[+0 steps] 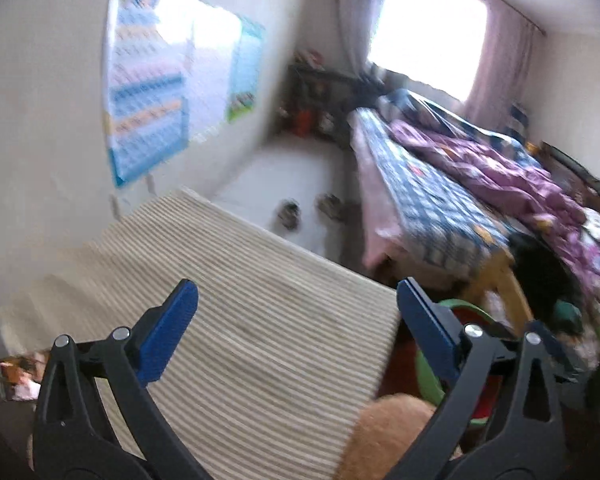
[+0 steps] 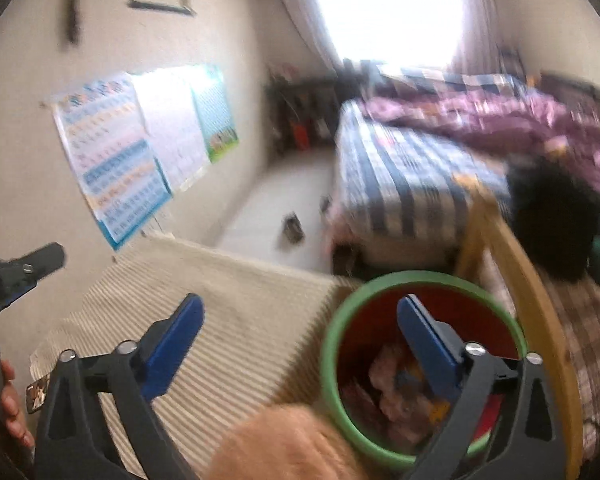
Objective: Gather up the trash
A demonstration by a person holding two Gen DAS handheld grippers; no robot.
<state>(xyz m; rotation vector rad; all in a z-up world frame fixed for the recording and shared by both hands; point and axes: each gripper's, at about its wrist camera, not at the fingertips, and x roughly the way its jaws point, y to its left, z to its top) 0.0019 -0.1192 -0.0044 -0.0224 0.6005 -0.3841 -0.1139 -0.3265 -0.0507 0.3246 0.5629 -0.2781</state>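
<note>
I see wrappers already in the green-rimmed bin (image 2: 420, 360); both my left tongs (image 1: 298, 320) and right tongs (image 2: 300, 332) spread empty over the striped worktop (image 1: 240, 320); one packet (image 1: 18, 376) left

A bin (image 2: 422, 364) holding wrappers (image 2: 396, 396) stands right of the near surface (image 2: 236, 320); the bed (image 2: 420, 172) lies farther right, posters (image 2: 140, 144) on the left wall.
</note>
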